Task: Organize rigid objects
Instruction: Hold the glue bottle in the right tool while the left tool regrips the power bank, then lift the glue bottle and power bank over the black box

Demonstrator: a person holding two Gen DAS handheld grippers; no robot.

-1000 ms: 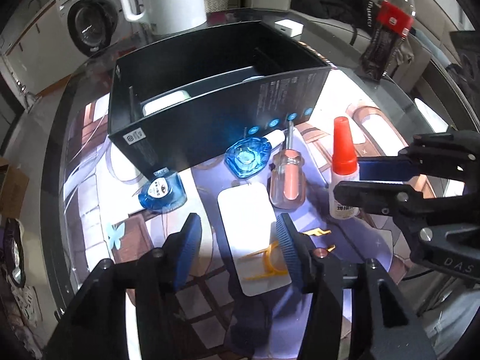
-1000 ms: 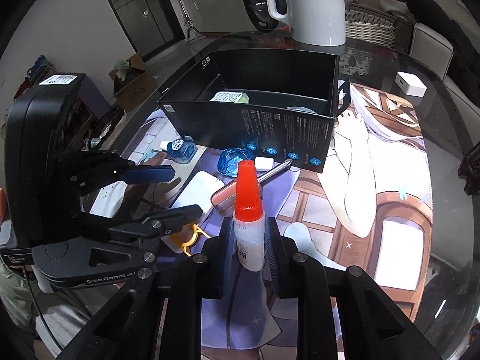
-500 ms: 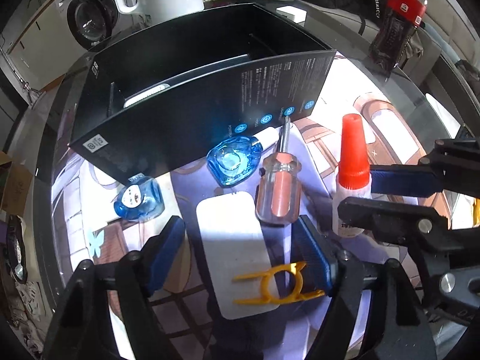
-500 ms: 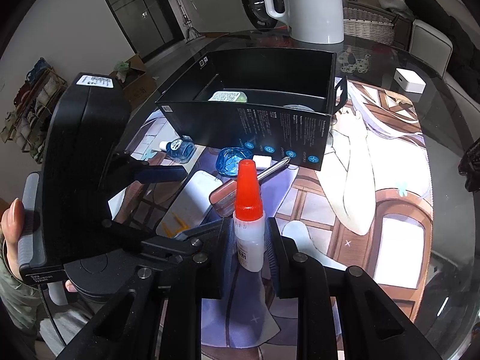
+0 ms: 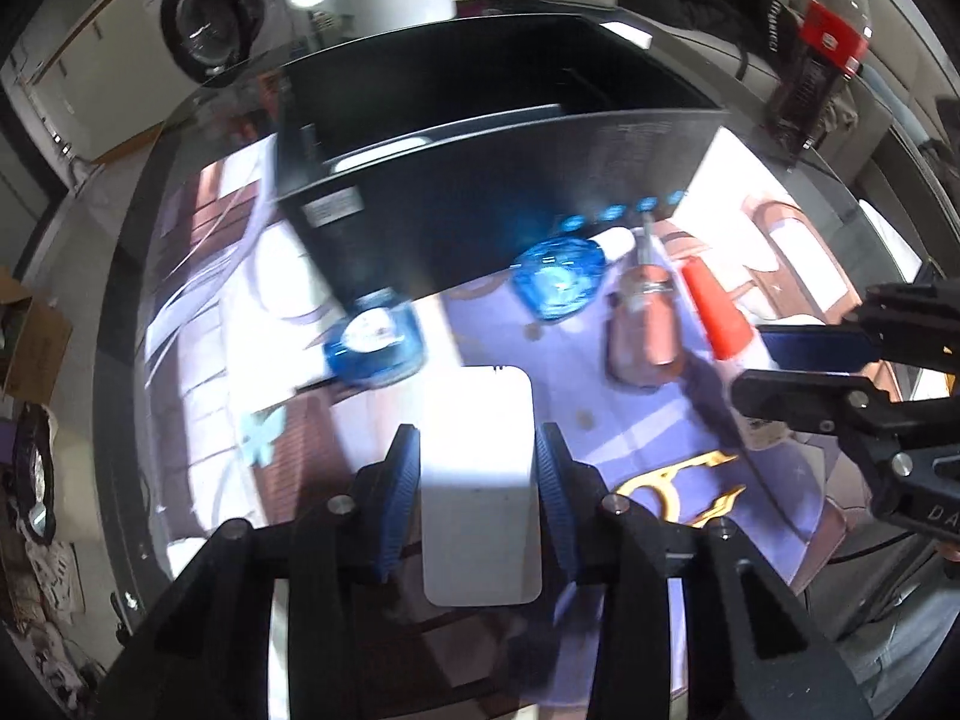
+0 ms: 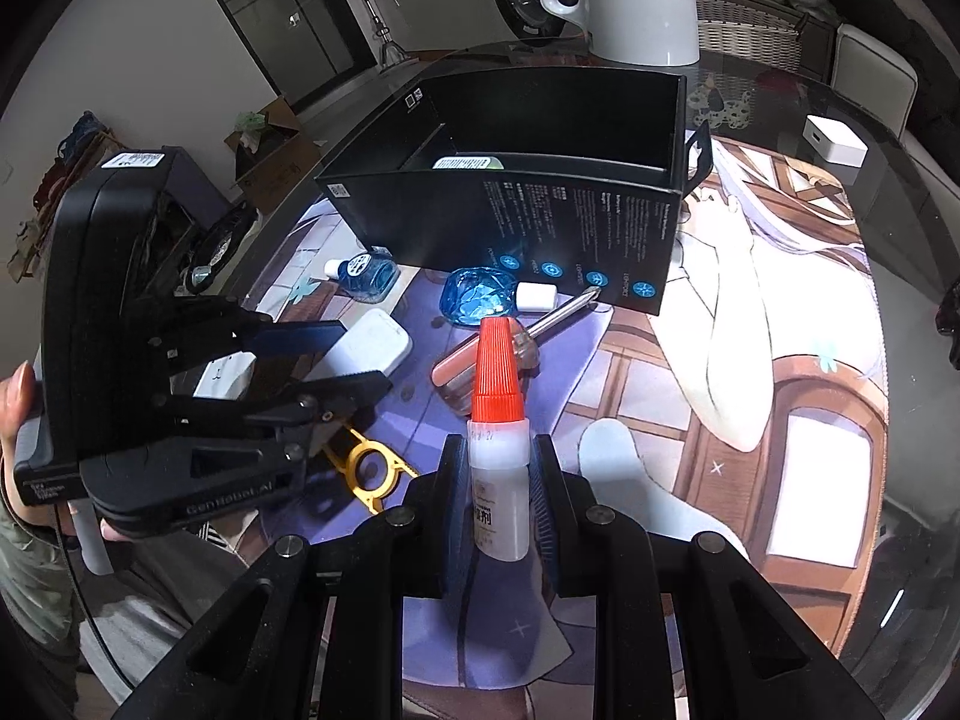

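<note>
My left gripper [image 5: 477, 498] is shut on a flat white rectangular box [image 5: 477, 468], which also shows in the right wrist view [image 6: 366, 348]. My right gripper [image 6: 498, 498] is shut on a white glue bottle with a red cap [image 6: 498, 450], held upright; its cap shows in the left wrist view [image 5: 717, 315]. The open black box [image 6: 540, 180] stands behind. In front of it lie two blue bottles [image 5: 558, 285] [image 5: 372, 339] and a pink-handled screwdriver [image 5: 645, 324].
A yellow plastic clip [image 5: 678, 489] lies on the picture mat [image 6: 750, 330]. A white kettle [image 6: 624, 0] stands behind the black box, a cola bottle [image 5: 822, 54] at the far right, a small white cube [image 6: 837, 141] on the glass table.
My left gripper has moved left over the white flat box and closed on its sides. The right gripper still holds the glue bottle in place.
</note>
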